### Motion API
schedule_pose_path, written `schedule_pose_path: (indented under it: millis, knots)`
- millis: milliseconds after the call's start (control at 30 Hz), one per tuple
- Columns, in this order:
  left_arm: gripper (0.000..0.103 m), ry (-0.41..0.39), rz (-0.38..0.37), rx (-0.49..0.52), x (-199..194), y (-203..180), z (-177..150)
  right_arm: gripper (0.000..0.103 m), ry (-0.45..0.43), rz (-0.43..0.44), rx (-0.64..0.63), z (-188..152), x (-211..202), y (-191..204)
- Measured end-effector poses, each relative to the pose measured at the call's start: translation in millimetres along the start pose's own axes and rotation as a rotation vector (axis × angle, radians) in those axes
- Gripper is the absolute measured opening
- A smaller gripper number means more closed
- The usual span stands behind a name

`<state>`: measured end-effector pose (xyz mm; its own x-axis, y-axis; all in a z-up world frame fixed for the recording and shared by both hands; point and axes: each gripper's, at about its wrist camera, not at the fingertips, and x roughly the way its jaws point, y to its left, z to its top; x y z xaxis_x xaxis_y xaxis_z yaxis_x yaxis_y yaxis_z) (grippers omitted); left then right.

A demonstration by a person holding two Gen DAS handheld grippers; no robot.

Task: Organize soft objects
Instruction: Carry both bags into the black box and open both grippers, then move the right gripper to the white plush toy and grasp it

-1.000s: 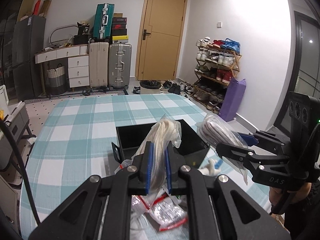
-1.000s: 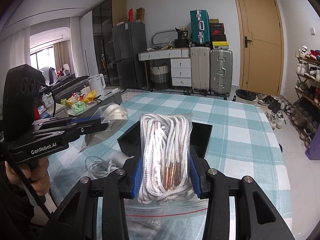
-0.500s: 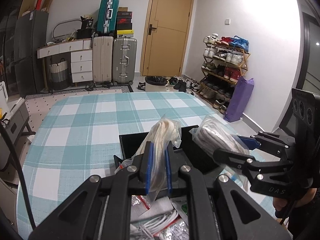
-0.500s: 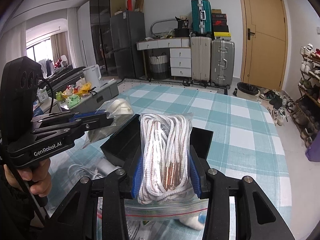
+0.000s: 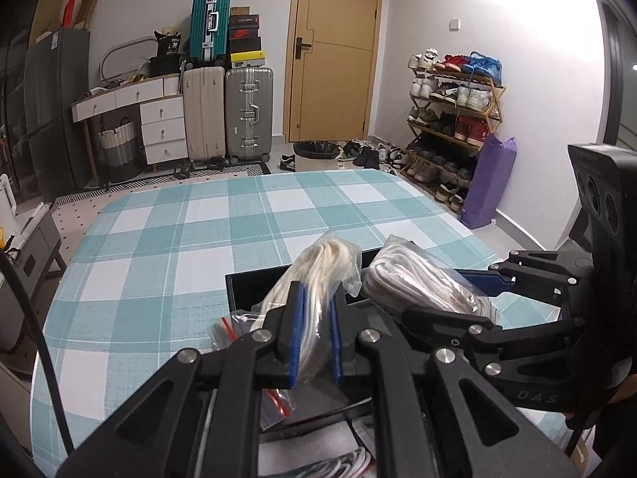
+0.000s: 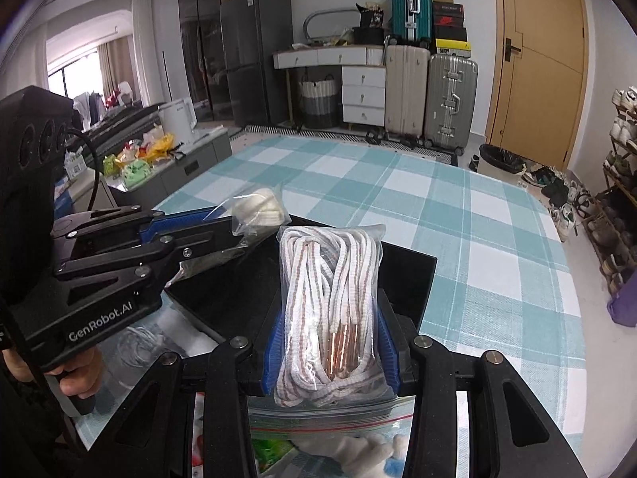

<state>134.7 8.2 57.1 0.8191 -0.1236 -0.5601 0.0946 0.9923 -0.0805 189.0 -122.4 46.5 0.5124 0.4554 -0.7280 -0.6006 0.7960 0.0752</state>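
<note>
My left gripper (image 5: 315, 318) is shut on a clear bag of cream cord (image 5: 318, 275), held above the near edge of an open black box (image 5: 247, 290) on the checked table. My right gripper (image 6: 329, 342) is shut on a clear bag of white and brown laces (image 6: 332, 298), held over the same black box (image 6: 406, 275). In the left wrist view the right gripper (image 5: 450, 298) and its lace bag (image 5: 418, 283) sit just to the right. In the right wrist view the left gripper (image 6: 223, 231) and cord bag (image 6: 258, 211) sit to the left.
More bagged soft items lie on the teal checked tablecloth (image 5: 179, 247) below the grippers (image 6: 318, 446). A loose white cord (image 6: 135, 342) lies left of the box. Suitcases, drawers and a shoe rack stand beyond the table's far edge.
Both grippers have risen and drawn together with their bags, now hanging closer over the black box. The grips have not changed.
</note>
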Motion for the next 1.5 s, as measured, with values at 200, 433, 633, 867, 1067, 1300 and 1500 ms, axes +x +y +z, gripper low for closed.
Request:
schedule_pose_path:
  millis: [200, 433, 633, 867, 1067, 1300, 1500]
  knots:
    - [0.010, 0.022, 0.001, 0.009, 5, -4, 1, 0.041, 0.033, -0.013, 0.001, 3, 14, -4]
    - [0.012, 0.051, -0.029, -0.001, 9, -5, 1, 0.045, 0.027, -0.033, -0.016, 5, 19, -3]
    - [0.048, 0.041, -0.029, -0.005, 1, -5, -2, 0.086, -0.074, -0.101, -0.030, 1, -5, -4]
    - [0.102, 0.019, -0.016, 0.006, -26, -5, -9, 0.102, -0.109, -0.147, 0.036, -16, -33, -18]
    - [0.103, -0.008, -0.012, -0.038, -48, 6, -18, 0.102, -0.106, -0.142, 0.067, -34, -49, -21]
    - [0.103, -0.022, 0.030, -0.067, -67, 18, -37, 0.102, -0.150, -0.131, 0.078, -60, -64, -18]
    - [0.103, -0.017, 0.055, -0.082, -73, 26, -52, 0.103, -0.137, -0.116, 0.090, -73, -68, -23]
